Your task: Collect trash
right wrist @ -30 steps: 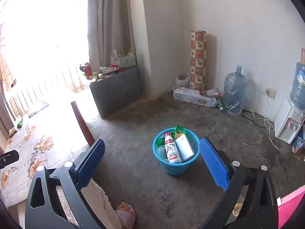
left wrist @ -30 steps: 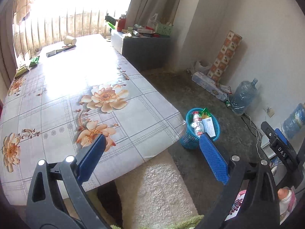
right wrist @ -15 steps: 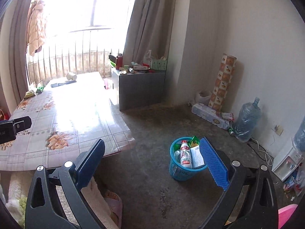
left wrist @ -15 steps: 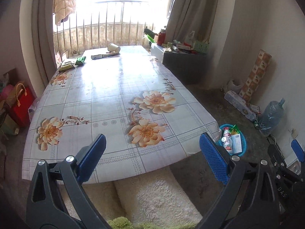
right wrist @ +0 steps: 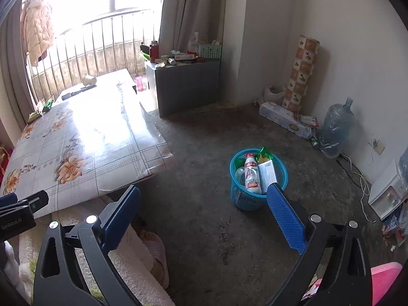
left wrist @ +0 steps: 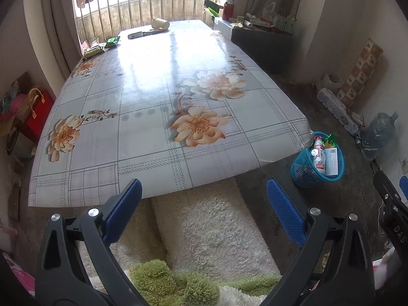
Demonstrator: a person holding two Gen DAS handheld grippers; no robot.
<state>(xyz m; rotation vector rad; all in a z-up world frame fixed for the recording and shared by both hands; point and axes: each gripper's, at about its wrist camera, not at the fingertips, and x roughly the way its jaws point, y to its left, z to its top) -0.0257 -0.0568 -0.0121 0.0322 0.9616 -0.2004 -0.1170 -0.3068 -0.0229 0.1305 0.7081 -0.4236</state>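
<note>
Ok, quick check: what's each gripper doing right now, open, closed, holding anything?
Left gripper: open, holding nothing, above the near table edge.
Right gripper: open, holding nothing, above the floor near the blue basket.

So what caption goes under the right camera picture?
Open right gripper hovers above the floor near the blue basket already holding trash.

Blue mesh basket; grey-checked tablecloth with orange flowers; cream rug.
</note>
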